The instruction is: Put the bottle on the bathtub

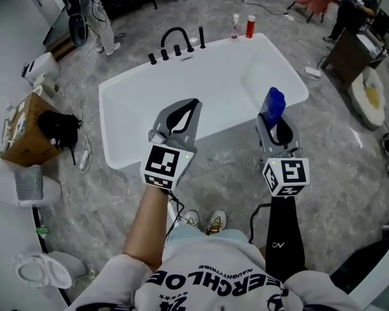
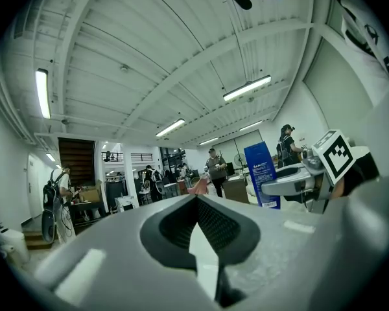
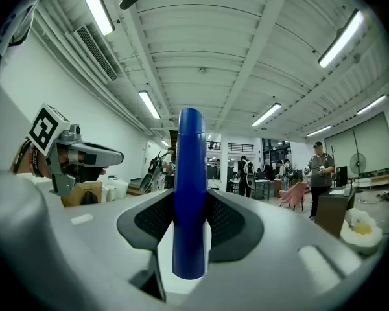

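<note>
Bottle [image 1: 273, 105], blue, sits upright in the right gripper [image 1: 277, 127], whose jaws are clamped on its lower body. The right gripper view shows the ribbed pads [image 3: 225, 219] pressing both sides of it [image 3: 190, 193]. From the head view it hangs at the near right corner of the bathtub [image 1: 120, 131], above the tub's near rim. Whether it is over the rim or just short of it is hard to judge from this steep angle.

The left gripper [image 1: 192, 107] is held beside it, over the middle of the tub's near rim. Its jaws meet at the tips with nothing between them [image 2: 198, 201]. In the left gripper view the bottle [image 2: 259, 173] shows off to the right, raised in the other gripper.

The tub is white and bare inside. A black faucet [image 1: 175, 39] stands on its far rim, and a clear bottle [image 1: 235, 27] and a red one [image 1: 250, 26] stand at the far right corner. A cardboard box [image 1: 24, 131] lies on the floor left of the tub, and a toilet [image 1: 44, 269] is nearer the person on that side.
</note>
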Available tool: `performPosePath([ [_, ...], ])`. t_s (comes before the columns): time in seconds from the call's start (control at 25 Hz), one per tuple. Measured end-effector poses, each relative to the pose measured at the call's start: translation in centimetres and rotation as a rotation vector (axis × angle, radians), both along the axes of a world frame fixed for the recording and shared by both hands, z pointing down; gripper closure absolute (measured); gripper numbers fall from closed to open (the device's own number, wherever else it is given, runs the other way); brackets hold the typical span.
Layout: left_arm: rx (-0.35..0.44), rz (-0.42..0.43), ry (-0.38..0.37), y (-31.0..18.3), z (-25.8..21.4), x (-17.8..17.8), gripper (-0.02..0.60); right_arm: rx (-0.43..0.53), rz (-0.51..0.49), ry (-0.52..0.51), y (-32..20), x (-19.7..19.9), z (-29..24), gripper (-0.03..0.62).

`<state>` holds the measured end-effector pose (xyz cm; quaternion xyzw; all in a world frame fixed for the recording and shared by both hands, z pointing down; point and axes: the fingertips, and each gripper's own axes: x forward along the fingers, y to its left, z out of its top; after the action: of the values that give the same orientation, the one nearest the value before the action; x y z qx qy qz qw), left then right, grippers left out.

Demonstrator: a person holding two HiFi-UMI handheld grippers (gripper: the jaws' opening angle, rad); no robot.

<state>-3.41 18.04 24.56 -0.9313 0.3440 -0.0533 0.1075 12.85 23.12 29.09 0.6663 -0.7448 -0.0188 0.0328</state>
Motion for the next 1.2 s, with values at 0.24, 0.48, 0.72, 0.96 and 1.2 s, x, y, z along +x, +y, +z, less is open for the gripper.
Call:
performPosePath([
  [0.24,0.046,-0.011,0.001,-0.7,-0.3,0.7,0.580,0.011,-0.009,0.006,-1.3,1.2,0.0,0.411],
  [0.48,0.061,-0.014,0.008,-5.1,-0.1,2.0,0.580,0.039,-0.022,-0.016,-5.5,2.6,-0.1,0.418],
  [0.72,0.052,0.002,0.027,-13.3,1.7,5.2,0.580,0.069,-0.057,-0.023,-13.6,4.5,0.2,0.418],
  [0.96,0.017,0.046,0.022,-23.9,2.5,9.9,0.580,0.051,-0.099,-0.031,-23.8,5.9,0.0,0.418],
  [1.2,0.012,0.095,0.009,-32.6,2.3,13.2,0.580,0.066,-0.124,-0.053,-32.3,6.5,-0.8,0.418],
])
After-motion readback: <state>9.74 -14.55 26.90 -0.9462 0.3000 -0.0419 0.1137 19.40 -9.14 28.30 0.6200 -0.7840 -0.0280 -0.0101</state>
